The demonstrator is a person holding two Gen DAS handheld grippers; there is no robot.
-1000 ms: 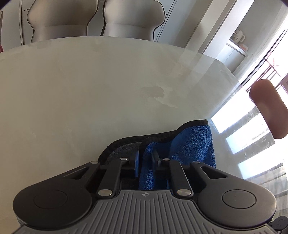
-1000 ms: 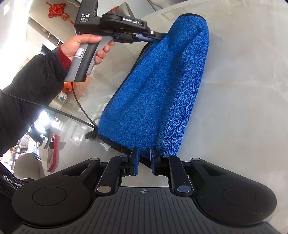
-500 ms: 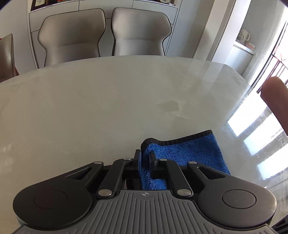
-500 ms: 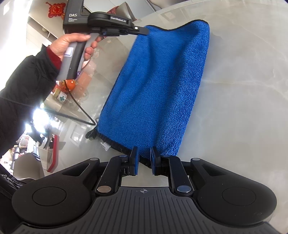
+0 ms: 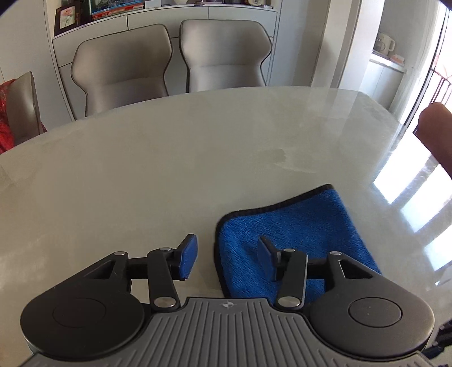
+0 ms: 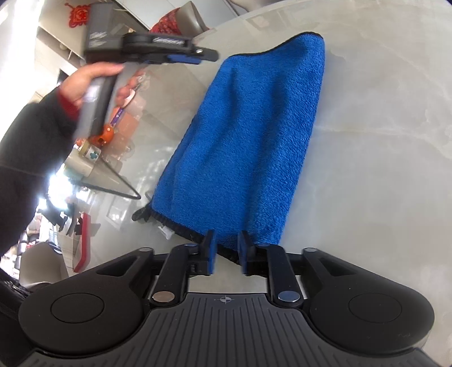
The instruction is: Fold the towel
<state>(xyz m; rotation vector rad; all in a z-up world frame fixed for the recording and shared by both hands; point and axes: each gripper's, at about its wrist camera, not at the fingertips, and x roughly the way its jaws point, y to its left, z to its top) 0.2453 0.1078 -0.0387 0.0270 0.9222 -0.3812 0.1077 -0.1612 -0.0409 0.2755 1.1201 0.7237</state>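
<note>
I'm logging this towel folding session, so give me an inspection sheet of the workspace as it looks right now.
Surface: pale glossy marble-look table, window glare at its right edge.
Job's things: blue towel lies folded flat on the table, black trim showing.
Clutter: nothing seen on the table beside the towel.
Grippers: left claw open, raised just off the towel's corner, holding nothing; right claw slightly parted at the towel's near edge, grip cannot be told.
Cables: black cable trails below the left hand.
Surroundings: two grey chairs, a sideboard behind them, a red wall ornament.
</note>
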